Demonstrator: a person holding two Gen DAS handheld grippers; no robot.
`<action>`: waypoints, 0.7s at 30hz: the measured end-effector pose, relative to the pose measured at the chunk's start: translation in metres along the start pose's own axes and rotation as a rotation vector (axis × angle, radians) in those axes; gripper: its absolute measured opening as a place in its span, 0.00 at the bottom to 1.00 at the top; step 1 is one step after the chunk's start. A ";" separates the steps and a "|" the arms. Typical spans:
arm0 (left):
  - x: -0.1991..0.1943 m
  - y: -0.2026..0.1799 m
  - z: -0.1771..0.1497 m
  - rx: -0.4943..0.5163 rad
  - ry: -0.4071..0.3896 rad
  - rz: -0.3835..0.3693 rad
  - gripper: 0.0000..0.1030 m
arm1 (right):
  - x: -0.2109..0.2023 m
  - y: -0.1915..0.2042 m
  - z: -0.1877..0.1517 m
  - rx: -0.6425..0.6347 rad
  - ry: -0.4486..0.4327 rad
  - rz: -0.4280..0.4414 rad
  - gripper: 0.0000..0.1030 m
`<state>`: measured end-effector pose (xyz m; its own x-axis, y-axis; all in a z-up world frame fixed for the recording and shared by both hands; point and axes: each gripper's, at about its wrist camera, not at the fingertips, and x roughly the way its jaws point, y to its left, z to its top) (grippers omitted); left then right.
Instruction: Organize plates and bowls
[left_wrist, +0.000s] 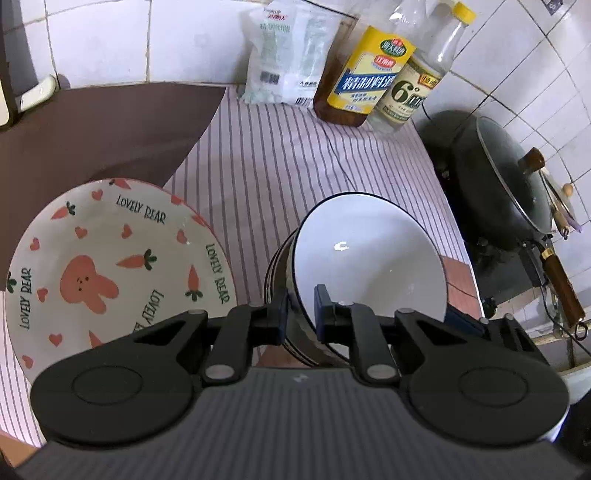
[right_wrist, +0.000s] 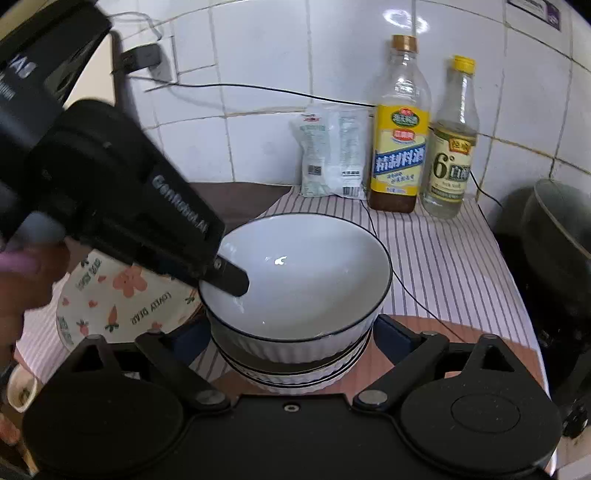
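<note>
The left gripper (left_wrist: 301, 314) pinches the near rim of a white ceramic bowl with a thin dark rim line (left_wrist: 369, 258): one blue pad is inside the bowl and the other presses on its outer wall. This bowl is tilted and sits as the top one on a stack of similar ribbed white bowls (right_wrist: 291, 369), which stands near the front edge of the counter, partly on a cloth with thin purple stripes (left_wrist: 280, 155).

The right gripper (right_wrist: 291, 328) is spread wide, with its two fingers on either side of the bowl stack; I cannot tell if the pads touch it (they are mostly hidden behind the bowls).

To the left of the stack lies a cream round plate with carrots, hearts and a pink rabbit (left_wrist: 110, 266), just beside the bowls. At the back, against the white tiled wall (right_wrist: 258, 147), stand a white plastic bag (right_wrist: 332, 155), a bottle with a yellow label (right_wrist: 399, 147) and a clear bottle with a yellow cap (right_wrist: 450, 147). A dark wok with a glass lid (left_wrist: 506, 192) is at the right.
</note>
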<state>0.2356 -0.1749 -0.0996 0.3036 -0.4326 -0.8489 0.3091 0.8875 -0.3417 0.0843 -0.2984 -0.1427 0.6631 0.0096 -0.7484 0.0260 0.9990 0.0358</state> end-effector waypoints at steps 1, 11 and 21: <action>0.000 -0.001 0.001 0.006 -0.001 0.003 0.13 | -0.001 0.000 0.001 -0.008 -0.003 -0.001 0.98; 0.000 -0.012 -0.003 0.055 -0.021 0.057 0.13 | -0.001 0.001 -0.003 -0.008 -0.034 -0.014 0.97; -0.008 -0.011 -0.005 -0.005 -0.052 0.047 0.31 | -0.002 0.002 -0.008 0.043 -0.081 -0.009 0.98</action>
<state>0.2247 -0.1804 -0.0909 0.3644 -0.3984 -0.8417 0.2892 0.9076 -0.3043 0.0770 -0.2962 -0.1469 0.7214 -0.0047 -0.6926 0.0634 0.9962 0.0593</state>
